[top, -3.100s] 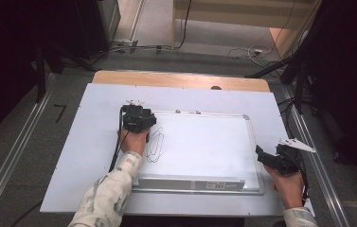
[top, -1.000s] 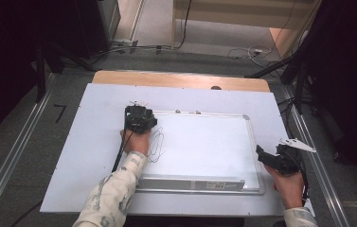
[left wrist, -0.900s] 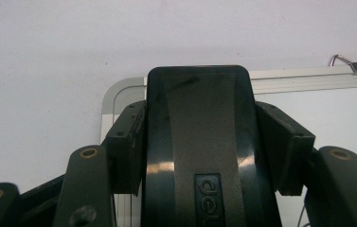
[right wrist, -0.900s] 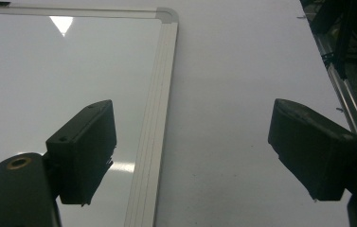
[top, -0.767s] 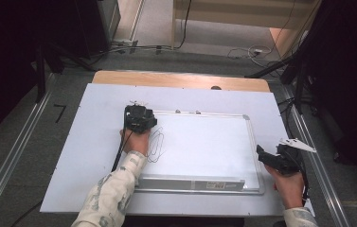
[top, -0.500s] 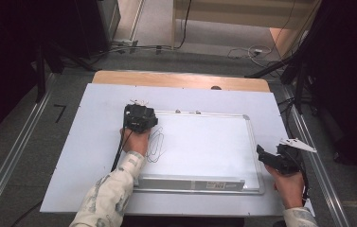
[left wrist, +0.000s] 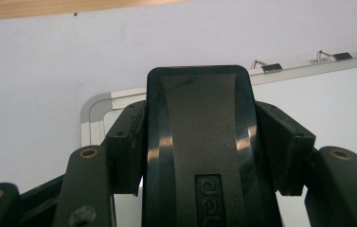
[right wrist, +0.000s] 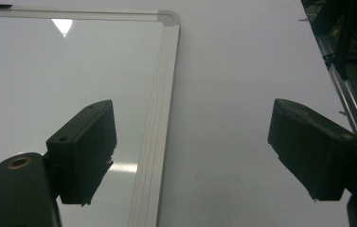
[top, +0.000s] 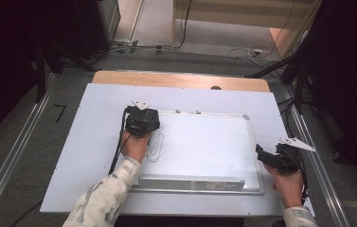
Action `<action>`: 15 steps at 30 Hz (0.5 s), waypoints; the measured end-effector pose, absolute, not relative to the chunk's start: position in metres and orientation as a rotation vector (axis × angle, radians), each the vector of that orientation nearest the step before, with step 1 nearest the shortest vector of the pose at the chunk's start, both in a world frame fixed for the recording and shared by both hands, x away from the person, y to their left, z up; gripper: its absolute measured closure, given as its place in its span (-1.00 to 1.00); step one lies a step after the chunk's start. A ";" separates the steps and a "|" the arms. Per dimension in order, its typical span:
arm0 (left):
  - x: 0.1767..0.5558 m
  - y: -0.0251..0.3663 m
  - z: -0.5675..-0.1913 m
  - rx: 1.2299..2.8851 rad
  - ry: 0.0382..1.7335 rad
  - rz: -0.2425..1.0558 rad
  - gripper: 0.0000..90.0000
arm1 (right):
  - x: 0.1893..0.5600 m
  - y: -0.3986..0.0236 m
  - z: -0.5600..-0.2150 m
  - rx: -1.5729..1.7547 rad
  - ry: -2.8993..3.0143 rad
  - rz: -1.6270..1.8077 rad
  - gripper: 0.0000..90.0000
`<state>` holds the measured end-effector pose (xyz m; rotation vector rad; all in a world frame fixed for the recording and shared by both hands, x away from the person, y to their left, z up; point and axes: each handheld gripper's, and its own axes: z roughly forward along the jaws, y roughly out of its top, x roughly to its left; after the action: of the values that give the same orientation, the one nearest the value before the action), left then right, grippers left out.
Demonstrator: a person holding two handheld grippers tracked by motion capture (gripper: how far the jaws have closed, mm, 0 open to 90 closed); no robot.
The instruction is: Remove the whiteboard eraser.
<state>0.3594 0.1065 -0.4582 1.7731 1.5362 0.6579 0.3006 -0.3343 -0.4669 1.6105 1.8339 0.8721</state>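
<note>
A white whiteboard [top: 204,142] lies flat on the white table cover [top: 91,156]. Thin black scribbles [top: 156,146] mark its left part. My left gripper [top: 142,120] hovers over the board's far-left corner, shut on a black eraser [left wrist: 200,142] that sits between the pads [left wrist: 129,142]. Behind the eraser I can see the board's rounded corner [left wrist: 93,106]. My right gripper [top: 267,157] rests by the board's right edge. In the right gripper view its jaws stand wide apart, and the right gripper [right wrist: 192,146] straddles the board's frame [right wrist: 159,118] with nothing held.
Two small binder clips [left wrist: 271,67] sit on the board's far edge. A grey tray strip [top: 190,182] runs along its near edge. A wooden table edge [top: 181,80] shows beyond the cover. Metal rails [top: 318,165] and cables flank the table.
The left gripper with the eraser has shifted slightly to the right near the board's far-left corner. The right gripper has not moved.
</note>
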 end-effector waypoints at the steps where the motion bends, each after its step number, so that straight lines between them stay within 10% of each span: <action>1: 0.358 0.107 -0.458 1.777 1.531 0.655 -0.08 | 0.301 -0.334 -0.467 1.611 1.834 0.873 -0.67; 15: 0.347 0.117 -0.454 1.744 1.527 0.648 -0.09 | 0.300 -0.334 -0.467 1.611 1.833 0.870 -0.67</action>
<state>0.3466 0.1173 -0.4541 1.7439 1.5271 0.6481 0.3003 -0.3342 -0.4667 1.6109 1.8325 0.8697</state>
